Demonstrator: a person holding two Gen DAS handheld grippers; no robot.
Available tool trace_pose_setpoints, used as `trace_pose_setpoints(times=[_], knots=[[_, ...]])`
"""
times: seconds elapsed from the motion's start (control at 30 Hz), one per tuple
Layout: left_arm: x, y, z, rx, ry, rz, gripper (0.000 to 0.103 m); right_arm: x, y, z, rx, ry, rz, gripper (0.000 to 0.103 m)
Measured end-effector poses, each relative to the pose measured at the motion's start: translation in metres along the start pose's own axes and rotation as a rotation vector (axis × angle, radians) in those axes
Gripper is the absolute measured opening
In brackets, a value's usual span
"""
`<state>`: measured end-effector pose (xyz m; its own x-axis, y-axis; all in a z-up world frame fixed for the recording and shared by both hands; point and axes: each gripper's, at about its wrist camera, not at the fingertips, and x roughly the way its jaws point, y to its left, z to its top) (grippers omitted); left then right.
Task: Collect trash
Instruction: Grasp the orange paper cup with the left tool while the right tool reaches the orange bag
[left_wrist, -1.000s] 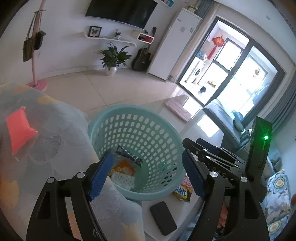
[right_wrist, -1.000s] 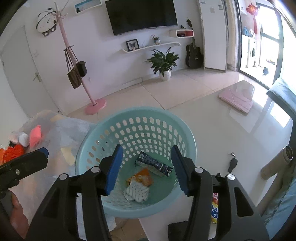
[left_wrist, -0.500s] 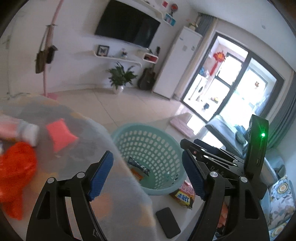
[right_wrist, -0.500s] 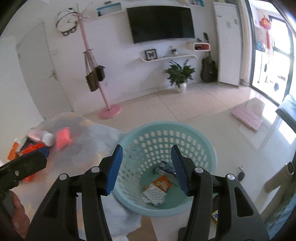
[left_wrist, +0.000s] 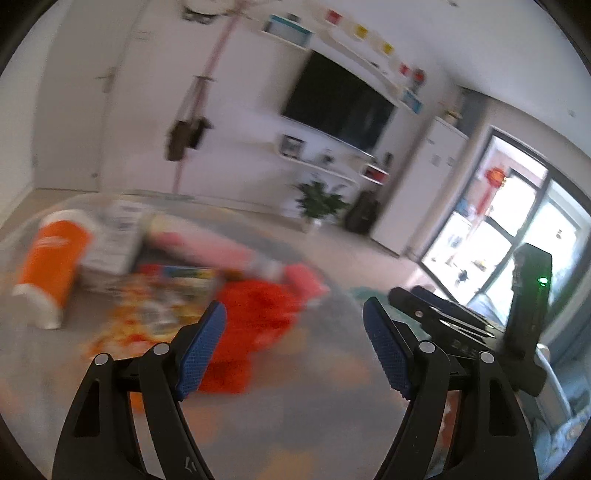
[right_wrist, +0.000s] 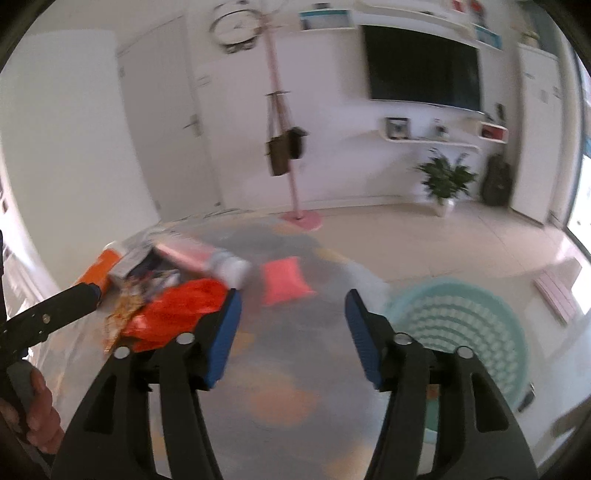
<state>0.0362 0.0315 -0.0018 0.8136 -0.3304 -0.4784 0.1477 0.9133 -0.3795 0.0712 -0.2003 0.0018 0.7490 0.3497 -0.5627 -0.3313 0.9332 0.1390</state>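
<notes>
Trash lies on a patterned table cover (left_wrist: 295, 387): a crumpled red bag (left_wrist: 255, 314) (right_wrist: 173, 314), a pink packet (right_wrist: 284, 282) (left_wrist: 306, 282), a pink bottle with a white cap (right_wrist: 201, 256), an orange can (left_wrist: 50, 258), a white box (left_wrist: 114, 236) and colourful wrappers (left_wrist: 155, 314). My left gripper (left_wrist: 295, 343) is open and empty, just short of the red bag. My right gripper (right_wrist: 293, 332) is open and empty, short of the pink packet. The teal basket (right_wrist: 461, 325) stands to its right. Both views are blurred.
The right gripper's body (left_wrist: 461, 325) shows at the right of the left wrist view; the left gripper's tip (right_wrist: 55, 314) and the hand holding it show at the left of the right wrist view. A pink coat stand (right_wrist: 291, 177) and a plant (right_wrist: 445, 181) stand behind.
Both grippers have swung left, away from the basket and towards the trash pile on the table cover. The basket has left the left wrist view. Both stay open.
</notes>
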Motion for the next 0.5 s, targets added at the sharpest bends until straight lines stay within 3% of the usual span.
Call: trace_pose_setpoints(times=[0.2,0.27,0.33,0.4,0.5], knots=[[-0.039,0.077,0.013,-0.118,-0.079,0.174,0.075,0.032,0.066,0.002,-0.084,0.013,0.059,0.066],[-0.045,0.097,0.021,-0.145,-0.098,0.225,0.084,0.041,0.077,-0.002,-0.1,0.004,0.058,0.069],[-0.049,0.117,0.029,-0.162,-0.111,0.296,0.086,0.05,0.085,-0.004,-0.107,0.003,0.051,0.072],[-0.043,0.136,0.036,-0.168,-0.102,0.374,0.087,0.061,0.088,-0.007,-0.099,0.022,0.057,0.074],[-0.025,0.159,0.041,-0.197,-0.052,0.423,0.087,0.074,0.092,-0.009,-0.075,0.051,0.075,0.079]])
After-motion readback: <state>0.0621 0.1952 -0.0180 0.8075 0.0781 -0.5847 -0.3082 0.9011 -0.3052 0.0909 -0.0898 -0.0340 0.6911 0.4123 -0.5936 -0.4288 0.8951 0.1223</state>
